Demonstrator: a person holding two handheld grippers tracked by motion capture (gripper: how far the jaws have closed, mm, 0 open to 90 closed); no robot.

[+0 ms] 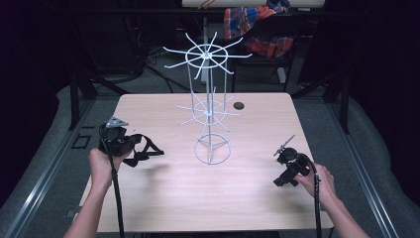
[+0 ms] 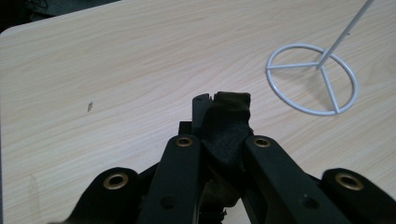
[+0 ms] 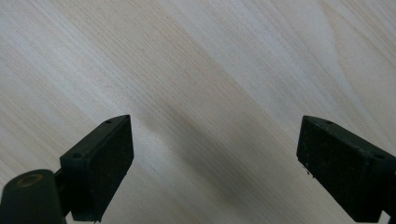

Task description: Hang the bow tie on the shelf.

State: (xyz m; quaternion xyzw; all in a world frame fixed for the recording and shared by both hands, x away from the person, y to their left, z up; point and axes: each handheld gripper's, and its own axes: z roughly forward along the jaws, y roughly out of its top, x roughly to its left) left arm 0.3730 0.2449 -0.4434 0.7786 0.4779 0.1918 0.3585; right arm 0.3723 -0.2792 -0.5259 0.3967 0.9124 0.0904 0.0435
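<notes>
A white wire rack (image 1: 208, 109) with two tiers of spokes stands mid-table on a ring base (image 2: 312, 78). My left gripper (image 1: 157, 152) is held low over the table's left side, its jaws pointing right toward that base. Its jaws (image 2: 219, 119) are shut on a small dark cloth-like piece (image 2: 229, 128) that runs back between the arms; I cannot tell what it is. My right gripper (image 1: 286, 171) hovers near the table's right edge, tilted down at the bare wood. Its jaws (image 3: 215, 168) stand wide open with nothing between the pads (image 3: 105, 163).
A light wooden table (image 1: 163, 198) has a small round hole (image 1: 239, 105) behind the rack. Beyond the far edge a plaid cloth (image 1: 257, 25) hangs over a chair. Dark floor and metal rails flank both sides.
</notes>
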